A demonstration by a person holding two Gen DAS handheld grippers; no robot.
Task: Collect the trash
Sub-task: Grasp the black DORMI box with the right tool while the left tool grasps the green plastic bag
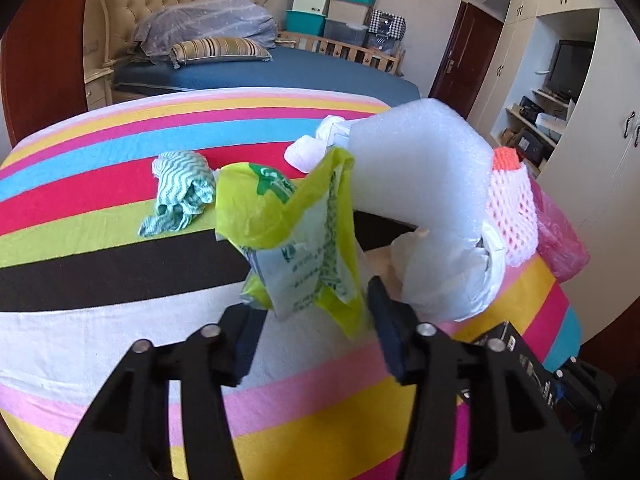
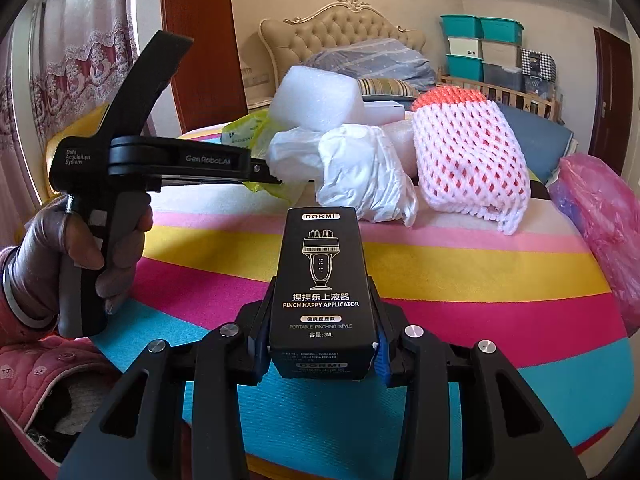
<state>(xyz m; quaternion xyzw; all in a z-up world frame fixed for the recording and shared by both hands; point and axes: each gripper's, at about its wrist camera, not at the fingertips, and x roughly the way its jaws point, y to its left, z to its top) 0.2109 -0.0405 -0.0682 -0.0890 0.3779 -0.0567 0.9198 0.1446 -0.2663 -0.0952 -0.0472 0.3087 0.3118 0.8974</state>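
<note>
The step in hand is gathering: both tongs are busy among a heap of trash on the striped surface. The right tongs are clenched on a black box, held upright just above the near edge. The left tongs have a yellow-green bag between their pads; the bag looks lifted and bunched, so I judge it grasped, though the pad contact is partly hidden. Still lying loose are a white foam block, a crumpled white bag, a pink net sleeve, a pink bag and a green-striped rag. No bin shows, so the next move calls for carrying both loads clear without dragging the foam along.
</note>
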